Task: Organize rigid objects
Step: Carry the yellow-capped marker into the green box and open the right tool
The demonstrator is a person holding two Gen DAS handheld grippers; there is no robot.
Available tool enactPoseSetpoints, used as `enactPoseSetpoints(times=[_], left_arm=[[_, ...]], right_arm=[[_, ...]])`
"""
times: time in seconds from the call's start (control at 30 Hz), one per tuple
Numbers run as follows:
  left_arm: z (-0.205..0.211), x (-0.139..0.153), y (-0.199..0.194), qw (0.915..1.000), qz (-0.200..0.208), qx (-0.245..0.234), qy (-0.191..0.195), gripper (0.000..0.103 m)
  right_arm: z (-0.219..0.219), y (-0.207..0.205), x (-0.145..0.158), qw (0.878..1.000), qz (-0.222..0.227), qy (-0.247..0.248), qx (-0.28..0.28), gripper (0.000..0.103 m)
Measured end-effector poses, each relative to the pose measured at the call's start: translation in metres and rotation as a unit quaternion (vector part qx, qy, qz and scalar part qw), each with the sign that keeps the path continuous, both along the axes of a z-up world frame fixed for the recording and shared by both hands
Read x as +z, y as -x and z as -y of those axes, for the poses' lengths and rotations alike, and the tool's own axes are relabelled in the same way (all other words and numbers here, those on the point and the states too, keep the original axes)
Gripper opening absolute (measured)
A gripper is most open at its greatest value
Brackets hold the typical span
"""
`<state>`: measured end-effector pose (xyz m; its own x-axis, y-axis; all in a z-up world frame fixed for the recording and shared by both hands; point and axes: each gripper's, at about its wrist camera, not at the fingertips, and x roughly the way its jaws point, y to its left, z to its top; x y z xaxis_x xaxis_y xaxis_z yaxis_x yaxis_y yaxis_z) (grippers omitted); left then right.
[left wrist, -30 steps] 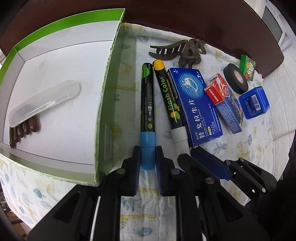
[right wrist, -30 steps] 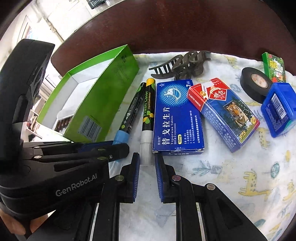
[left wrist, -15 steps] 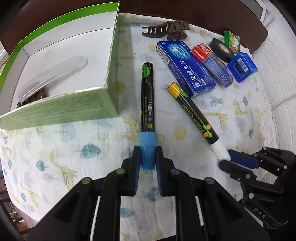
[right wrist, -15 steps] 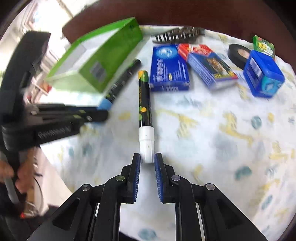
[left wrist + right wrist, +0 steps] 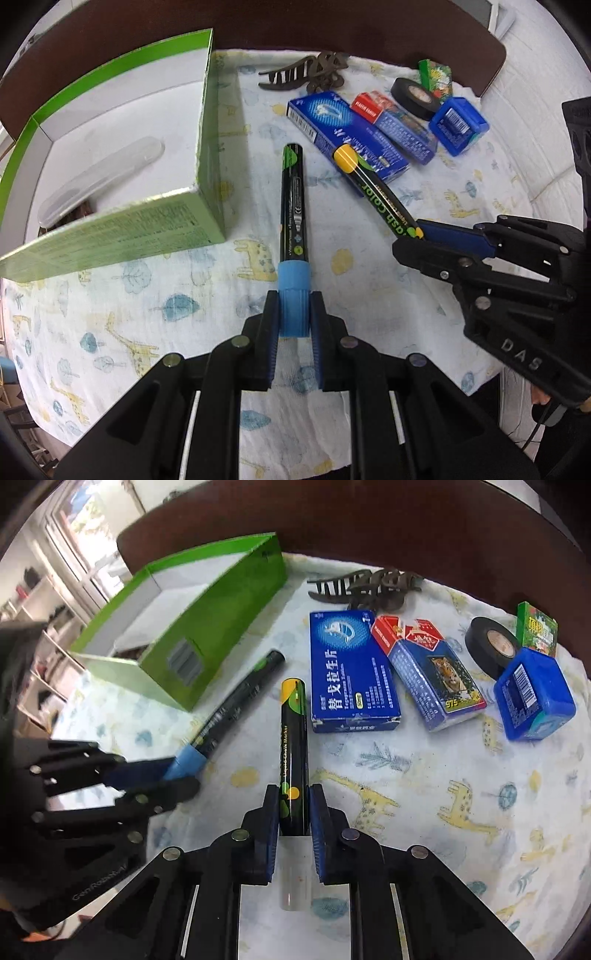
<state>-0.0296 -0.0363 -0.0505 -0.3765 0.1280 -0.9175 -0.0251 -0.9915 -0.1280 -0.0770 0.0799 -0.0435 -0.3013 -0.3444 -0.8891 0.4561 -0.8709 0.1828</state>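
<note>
My left gripper [image 5: 293,314] is shut on the blue cap of a black marker [image 5: 293,206] and holds it above the cloth, right of the green box [image 5: 207,122]. My right gripper [image 5: 293,805] is shut on the lower barrel of a black marker with a yellow end [image 5: 293,734]; its white cap sits behind the fingertips. In the left wrist view the right gripper [image 5: 417,240] holds that yellow-ended marker [image 5: 373,188]. In the right wrist view the left gripper [image 5: 177,775] holds the blue-capped marker [image 5: 236,701].
The open green box [image 5: 207,627] holds a clear case [image 5: 99,181] and brown items. On the animal-print cloth lie a blue medicine box [image 5: 351,672], a playing-card pack [image 5: 432,672], black tape [image 5: 491,646], a blue case [image 5: 532,698], a small green box [image 5: 537,627] and brown hair claws [image 5: 369,587].
Both grippers have lifted their markers off the cloth and pulled back from the box. The right gripper's hold has shifted from the white cap to the marker's barrel.
</note>
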Motion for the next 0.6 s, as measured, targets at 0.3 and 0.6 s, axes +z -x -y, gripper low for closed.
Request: enactPoseSetpoints(times=[0.3, 0.6], left_arm=[[0.051, 0.114, -0.031, 0.992, -0.114, 0.04, -0.036, 0.014], [0.136, 0.159, 0.015, 0.9792, -0.149, 0.138, -0.004, 0.006]], right_arm=[[-0.001, -0.004, 0.103, 0.991, -0.055, 0.124, 0.001, 0.017], [0.125, 0.047, 0.12, 0.989, -0.077, 0.115, 0.045, 0.017]])
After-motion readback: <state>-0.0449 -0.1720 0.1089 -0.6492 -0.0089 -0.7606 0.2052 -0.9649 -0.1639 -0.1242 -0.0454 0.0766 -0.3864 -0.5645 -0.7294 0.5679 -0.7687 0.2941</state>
